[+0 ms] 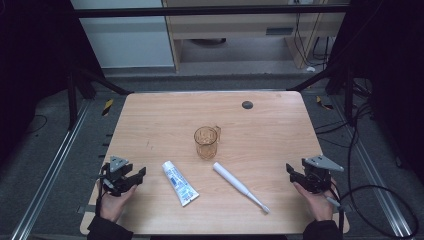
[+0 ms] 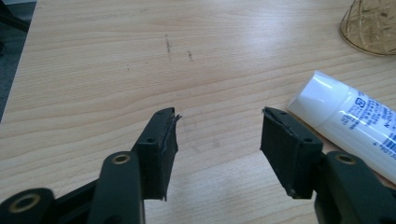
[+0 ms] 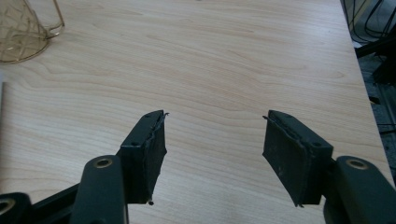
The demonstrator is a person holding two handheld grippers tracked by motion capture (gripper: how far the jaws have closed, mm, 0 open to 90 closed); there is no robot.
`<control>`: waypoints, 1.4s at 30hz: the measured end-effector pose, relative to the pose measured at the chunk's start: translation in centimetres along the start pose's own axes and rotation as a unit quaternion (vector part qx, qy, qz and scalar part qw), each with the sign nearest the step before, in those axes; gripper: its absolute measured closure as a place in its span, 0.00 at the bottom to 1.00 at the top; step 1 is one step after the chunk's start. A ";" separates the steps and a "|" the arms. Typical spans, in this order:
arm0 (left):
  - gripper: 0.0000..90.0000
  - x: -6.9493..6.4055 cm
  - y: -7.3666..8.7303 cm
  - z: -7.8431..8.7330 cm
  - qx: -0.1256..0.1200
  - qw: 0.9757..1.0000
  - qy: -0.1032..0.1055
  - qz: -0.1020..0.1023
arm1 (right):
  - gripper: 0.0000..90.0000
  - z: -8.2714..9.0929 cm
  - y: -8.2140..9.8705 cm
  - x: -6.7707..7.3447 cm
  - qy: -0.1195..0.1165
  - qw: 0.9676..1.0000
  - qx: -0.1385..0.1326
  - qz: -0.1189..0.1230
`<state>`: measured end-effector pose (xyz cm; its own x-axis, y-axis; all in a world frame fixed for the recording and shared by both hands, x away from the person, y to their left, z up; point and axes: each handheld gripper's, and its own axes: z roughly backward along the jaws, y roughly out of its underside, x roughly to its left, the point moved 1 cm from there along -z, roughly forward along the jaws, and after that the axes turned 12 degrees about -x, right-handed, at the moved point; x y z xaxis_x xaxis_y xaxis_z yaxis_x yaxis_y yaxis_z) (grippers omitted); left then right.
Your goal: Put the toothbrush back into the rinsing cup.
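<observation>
Hand-held gripper, left [image 1: 134,178], high view: sits at approx 8 o'clock on the wooden surface [image 1: 270,130], jaws apart, nothing betw them, pointing toward the toothpaste tube [image 1: 179,182] just beside it. Tube lies flat, cap end toward 11 o'clock, crimped end toward 5. Right hand-held gripper [image 1: 295,172] at approx 4 o'clock, also open and empty, well apart from the electric toothbrush [image 1: 240,186], which lies diagonal w/ brush head toward 5 o'clock. Amber glass cup [image 1: 206,142] stands upright near centre. Both hands rest low at the near edge, wrists level.

Left gripper view: tube [image 2: 348,123] at approx 3 o'clock, just beside the right-hand jaw, not touching as far as I can tell; cup base [image 2: 371,25] at 1 o'clock.

Right gripper view: jaws wide over bare wood; cup [image 3: 23,30] at 10 o'clock.

Judgement: tube prob light, soft-walled, glossy, so slippery; squeeze mid-body gently or it dents/oozes. Best hold across the width near the stiffer cap shoulder.
</observation>
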<state>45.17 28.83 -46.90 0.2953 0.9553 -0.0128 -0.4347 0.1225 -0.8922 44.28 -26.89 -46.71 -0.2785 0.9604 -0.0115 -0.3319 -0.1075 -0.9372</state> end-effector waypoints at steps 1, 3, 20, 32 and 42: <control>0.54 -0.1 0.0 0.1 0.000 1.000 0.003 0.001 | 0.44 0.1 0.0 0.1 -0.004 1.000 0.001 0.000; 0.59 -0.3 -0.1 0.2 -0.002 1.000 0.006 0.003 | 0.45 0.1 0.0 0.4 -0.012 1.000 0.002 0.004; 0.80 -2.7 -0.7 0.8 0.003 0.998 0.059 0.009 | 0.47 0.2 0.0 1.2 -0.025 1.000 0.005 0.007; 0.91 -4.7 -1.1 0.6 0.006 0.996 0.087 0.003 | 0.46 0.0 0.1 1.4 -0.033 0.999 0.010 0.005; 0.98 -6.1 -1.5 0.4 -0.008 0.995 0.103 -0.006 | 0.45 -0.1 0.2 1.4 -0.031 0.999 0.005 0.009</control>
<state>43.66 22.90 -45.28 0.4701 0.8777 -0.0926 -0.4171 0.1285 -0.8997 43.92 -25.51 -46.93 -0.3395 0.9406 -0.0061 -0.3354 -0.1271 -0.9335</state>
